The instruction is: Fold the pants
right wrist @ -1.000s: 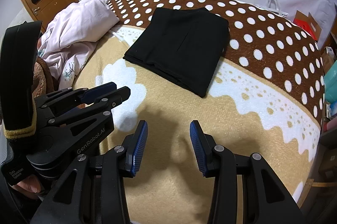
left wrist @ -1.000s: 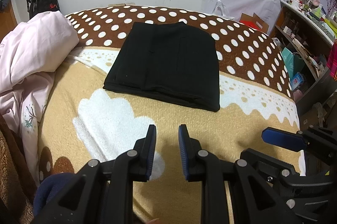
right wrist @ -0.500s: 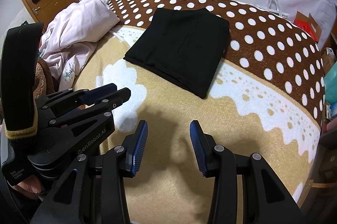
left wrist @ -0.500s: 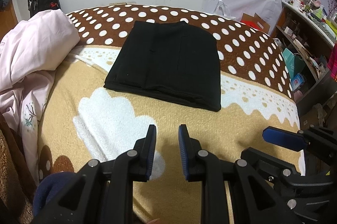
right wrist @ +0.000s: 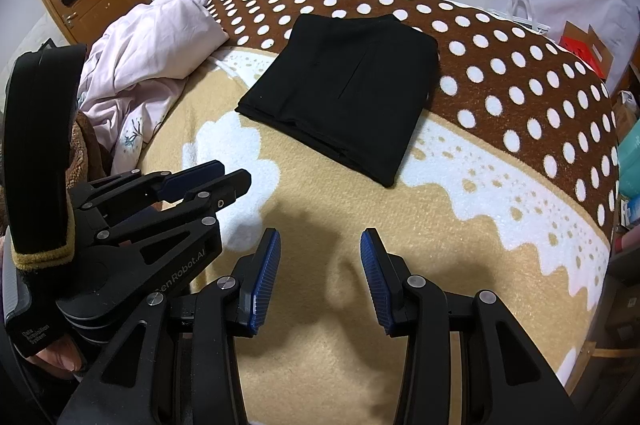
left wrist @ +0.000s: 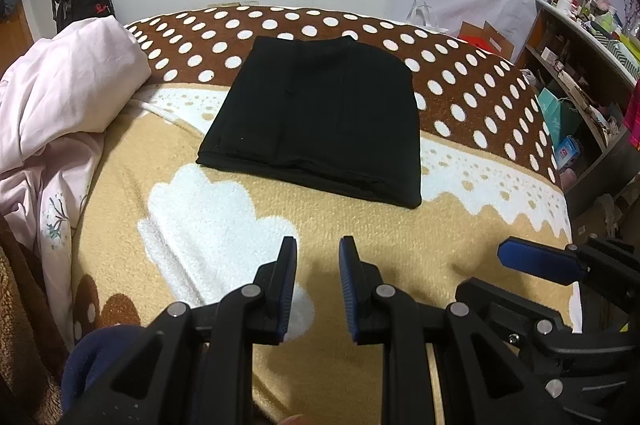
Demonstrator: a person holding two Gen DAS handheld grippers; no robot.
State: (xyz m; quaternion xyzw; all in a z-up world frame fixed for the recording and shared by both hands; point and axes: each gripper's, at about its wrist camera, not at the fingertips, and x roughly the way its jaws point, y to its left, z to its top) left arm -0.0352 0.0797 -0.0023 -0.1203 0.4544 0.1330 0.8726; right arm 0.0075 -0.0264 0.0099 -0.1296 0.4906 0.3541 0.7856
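Folded black pants (left wrist: 320,121) lie flat, long axis running away; left gripper (left wrist: 318,257) and right gripper (right wrist: 320,249) spread, empty.

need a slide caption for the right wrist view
Folded black pants on a dotted blanket, right tool open and empty.

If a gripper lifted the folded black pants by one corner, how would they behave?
The black pants would likely sag and unfold, since they are soft stacked layers with loose edges. They look light for their spread. On the fuzzy blanket, pushing would probably bunch them rather than slide them.
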